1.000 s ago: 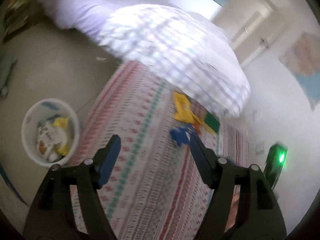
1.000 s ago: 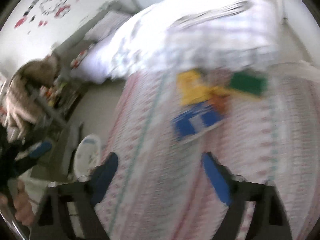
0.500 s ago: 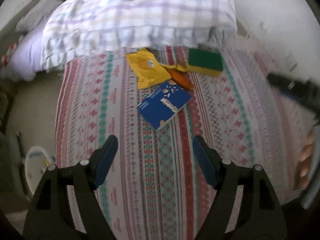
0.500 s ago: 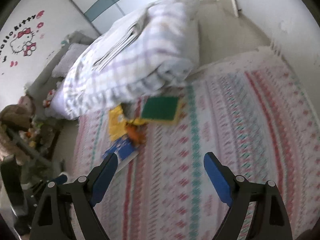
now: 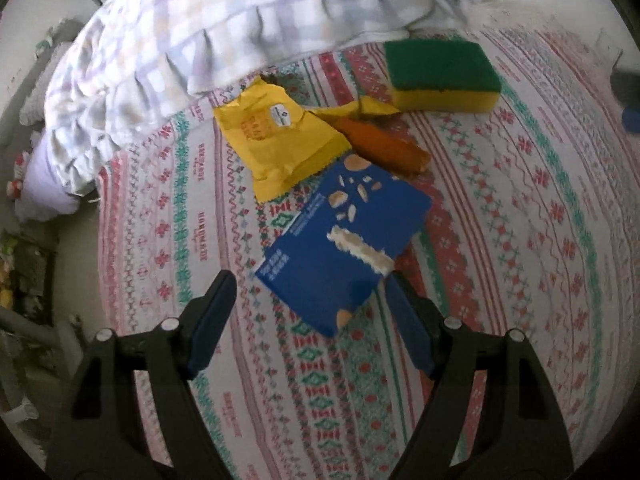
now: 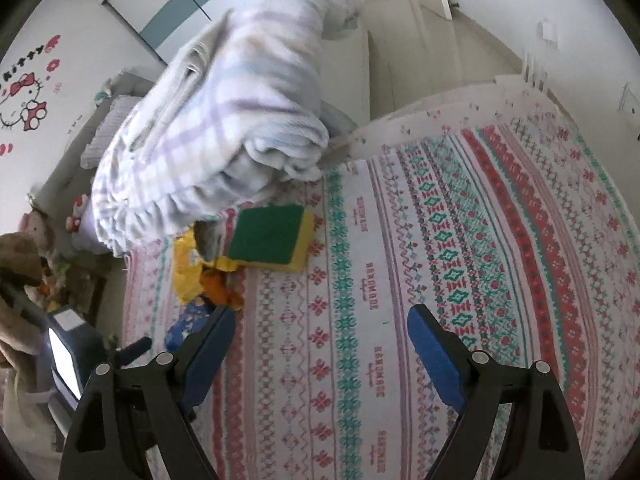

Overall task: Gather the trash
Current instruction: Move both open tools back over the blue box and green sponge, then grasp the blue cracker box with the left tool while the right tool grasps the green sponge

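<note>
A flat blue box [image 5: 344, 240] lies on the patterned bedspread [image 5: 520, 240]. Beyond it lie a yellow wrapper [image 5: 280, 140], an orange wrapper [image 5: 384, 146] and a green-and-yellow sponge [image 5: 442, 76]. My left gripper [image 5: 310, 310] is open, and the near end of the blue box lies between its fingers. My right gripper [image 6: 318, 340] is open and empty above the bedspread [image 6: 480, 260]. In its view the sponge [image 6: 272, 238], yellow wrapper [image 6: 186, 268], orange wrapper [image 6: 218, 288] and blue box [image 6: 192, 318] lie to the left.
A folded checked blanket [image 5: 224, 28] is heaped just behind the trash and also shows in the right wrist view [image 6: 224, 140]. The bed's left edge drops to the floor [image 5: 76, 248]. The left gripper's body with a lit screen [image 6: 66, 356] shows at lower left.
The left gripper swung from the floor bin toward the bed and closed in on the blue box, which now lies between its fingers. The right gripper drifted right, away from the trash.
</note>
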Tool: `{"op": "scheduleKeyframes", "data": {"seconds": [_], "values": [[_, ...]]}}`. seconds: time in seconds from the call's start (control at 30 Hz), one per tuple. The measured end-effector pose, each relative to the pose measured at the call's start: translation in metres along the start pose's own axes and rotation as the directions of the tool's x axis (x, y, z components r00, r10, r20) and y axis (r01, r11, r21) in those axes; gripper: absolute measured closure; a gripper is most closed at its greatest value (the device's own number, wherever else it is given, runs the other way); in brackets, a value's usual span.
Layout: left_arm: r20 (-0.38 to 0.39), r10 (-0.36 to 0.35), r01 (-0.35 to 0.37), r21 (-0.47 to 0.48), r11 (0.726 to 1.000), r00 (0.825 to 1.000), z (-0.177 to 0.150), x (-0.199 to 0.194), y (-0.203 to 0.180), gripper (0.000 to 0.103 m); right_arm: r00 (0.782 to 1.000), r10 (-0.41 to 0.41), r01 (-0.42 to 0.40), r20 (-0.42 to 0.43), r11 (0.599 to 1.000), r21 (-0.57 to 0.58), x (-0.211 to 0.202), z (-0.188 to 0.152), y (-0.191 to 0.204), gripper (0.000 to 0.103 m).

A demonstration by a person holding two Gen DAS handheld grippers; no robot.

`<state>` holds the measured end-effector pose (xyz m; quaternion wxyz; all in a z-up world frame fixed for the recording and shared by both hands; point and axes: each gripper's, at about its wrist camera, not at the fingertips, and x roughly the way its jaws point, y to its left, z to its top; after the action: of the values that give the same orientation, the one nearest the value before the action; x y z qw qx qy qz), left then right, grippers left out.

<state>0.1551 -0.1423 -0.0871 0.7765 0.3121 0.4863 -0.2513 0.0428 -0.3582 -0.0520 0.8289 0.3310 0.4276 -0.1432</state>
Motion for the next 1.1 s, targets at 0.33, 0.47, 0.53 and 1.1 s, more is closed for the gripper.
{"op": "scheduleKeyframes", "data": {"seconds": [0.33, 0.47, 0.53, 1.1], "values": [[-0.012, -0.066, 0.066, -0.003, 0.998, 0.998, 0.003, 0.014, 0.004, 0.035, 1.000, -0.002, 0.001, -0.012, 0.998, -0.063, 0.025, 0.011, 0.012, 0.015], [-0.020, -0.115, 0.113, -0.061, 0.992, 0.993, 0.004, 0.014, 0.015, 0.040, 1.000, -0.010, 0.008, -0.022, 0.997, -0.079, 0.038, 0.018, 0.017, 0.015], [-0.023, -0.138, 0.135, -0.085, 0.987, 0.990, 0.005, 0.013, 0.020, 0.042, 0.999, -0.031, 0.028, -0.022, 0.993, -0.115, 0.045, 0.021, 0.024, 0.015], [0.026, -0.250, 0.251, -0.159, 0.955, 0.968, 0.004, -0.017, 0.026, 0.042, 0.997, -0.032, 0.020, -0.066, 0.986, -0.164, 0.096, 0.036, 0.049, 0.036]]}}
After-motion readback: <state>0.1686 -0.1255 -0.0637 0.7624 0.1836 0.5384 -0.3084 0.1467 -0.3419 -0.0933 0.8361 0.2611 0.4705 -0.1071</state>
